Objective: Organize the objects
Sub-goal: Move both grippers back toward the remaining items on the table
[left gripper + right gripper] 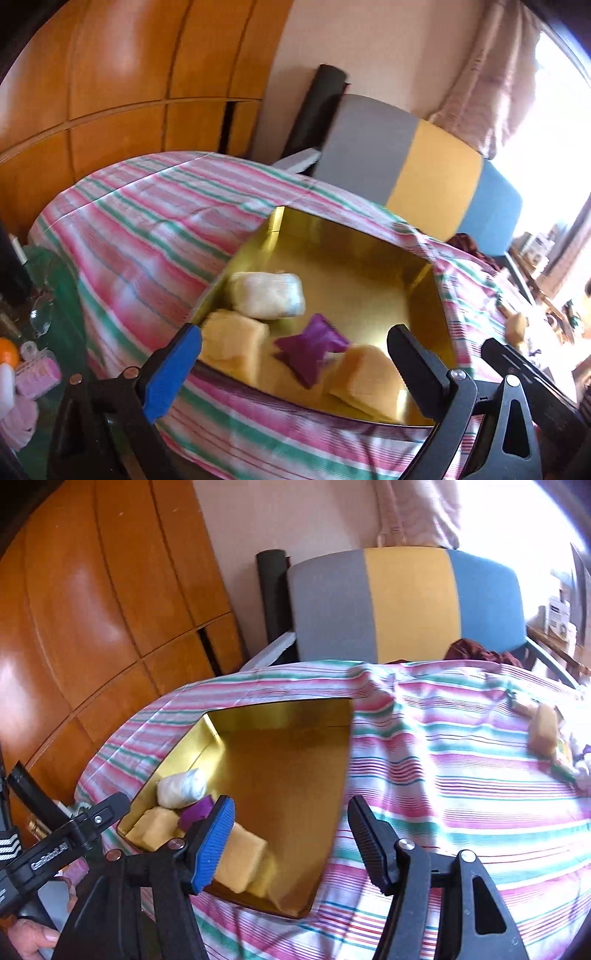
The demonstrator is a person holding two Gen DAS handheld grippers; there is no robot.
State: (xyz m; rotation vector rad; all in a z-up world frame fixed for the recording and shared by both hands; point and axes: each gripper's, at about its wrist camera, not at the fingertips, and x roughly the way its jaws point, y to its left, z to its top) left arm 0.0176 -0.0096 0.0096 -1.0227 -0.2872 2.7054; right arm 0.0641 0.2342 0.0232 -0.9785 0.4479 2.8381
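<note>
A gold tray lies on a worktop covered by a striped cloth in pink, green and white. In the near left corner of the tray sit a white bundle, a purple piece and several yellow sponges, bunched close together; the rest of the tray floor is bare. In the left wrist view the same group shows as the white bundle at the back, the purple piece in the middle and yellow sponges on either side, all blurred

The right gripper hangs above the near edge of the tray with its jaws apart and nothing between them; one finger carries a blue pad, the other a black ribbed one. The left gripper is likewise open and empty over the near rim of the tray, and its body also shows at the left edge of the right wrist view, with a hand beneath it

Further right on the cloth, well apart from the tray, another yellow sponge lies beside a few small things too washed out to tell. Behind the worktop stands a chair with a grey, yellow and blue back, and wooden cupboard doors fill the left
</note>
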